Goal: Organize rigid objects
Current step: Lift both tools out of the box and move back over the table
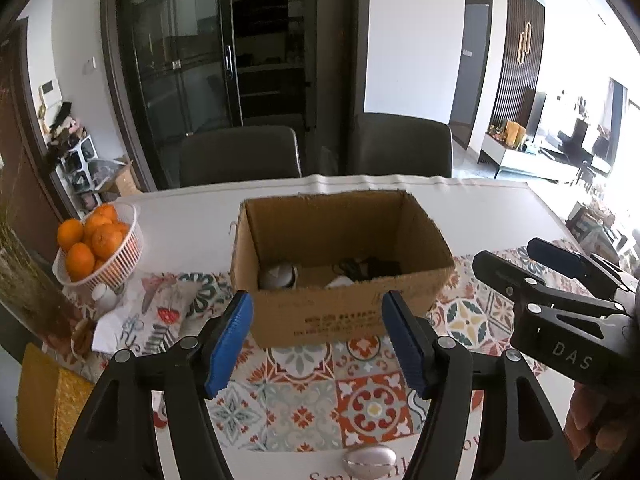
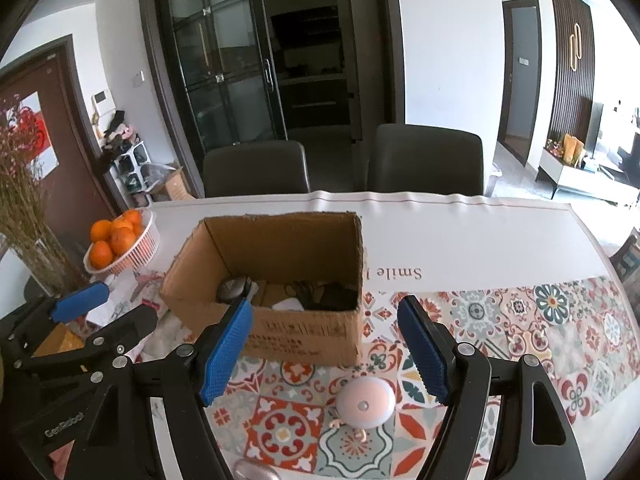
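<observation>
Patterned tablecloth (image 2: 520, 320) bears a cardboard box (image 2: 304, 332); both grippers' jaws spread, empty.

You had one open cardboard box (image 2: 280, 320) on the tabletop (image 2: 460, 240), one white basket (image 1: 120, 256) of about six oranges (image 1: 106, 240), one round pink device (image 2: 366, 402), one small oval object (image 1: 369, 460), and two dark chairs (image 2: 426, 160) behind.
</observation>
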`<state>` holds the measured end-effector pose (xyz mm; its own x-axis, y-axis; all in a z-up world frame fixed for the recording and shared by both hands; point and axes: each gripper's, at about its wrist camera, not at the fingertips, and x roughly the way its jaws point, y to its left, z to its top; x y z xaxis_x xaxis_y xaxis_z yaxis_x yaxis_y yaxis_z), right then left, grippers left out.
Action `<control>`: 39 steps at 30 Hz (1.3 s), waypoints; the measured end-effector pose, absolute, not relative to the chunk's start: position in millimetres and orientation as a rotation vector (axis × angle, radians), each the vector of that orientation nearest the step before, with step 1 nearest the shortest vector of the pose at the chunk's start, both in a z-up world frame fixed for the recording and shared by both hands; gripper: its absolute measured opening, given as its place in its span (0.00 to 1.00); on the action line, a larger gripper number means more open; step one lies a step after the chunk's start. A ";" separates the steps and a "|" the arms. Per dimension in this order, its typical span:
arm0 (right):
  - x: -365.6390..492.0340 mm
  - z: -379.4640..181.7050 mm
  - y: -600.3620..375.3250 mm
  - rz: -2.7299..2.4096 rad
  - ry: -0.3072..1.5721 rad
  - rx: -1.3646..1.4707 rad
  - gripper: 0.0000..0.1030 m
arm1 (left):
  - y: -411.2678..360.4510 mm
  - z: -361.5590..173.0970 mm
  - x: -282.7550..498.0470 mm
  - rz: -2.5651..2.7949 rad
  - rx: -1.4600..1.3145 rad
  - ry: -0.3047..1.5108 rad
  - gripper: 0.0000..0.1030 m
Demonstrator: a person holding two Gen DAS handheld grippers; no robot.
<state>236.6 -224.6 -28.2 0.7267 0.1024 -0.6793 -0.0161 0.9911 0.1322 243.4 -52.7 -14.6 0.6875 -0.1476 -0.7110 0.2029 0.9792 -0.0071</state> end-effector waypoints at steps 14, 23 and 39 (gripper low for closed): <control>208.0 -46.1 -226.2 0.099 0.737 0.108 0.74 | -53.9 -38.2 209.9 -0.180 0.058 0.810 0.64; 189.2 -66.7 -230.0 0.105 0.743 0.121 0.74 | -55.6 -59.3 188.1 -0.191 0.049 0.812 0.64; 160.4 -109.5 -226.8 0.119 0.772 0.107 0.74 | -59.5 -102.5 156.1 -0.241 0.051 0.828 0.64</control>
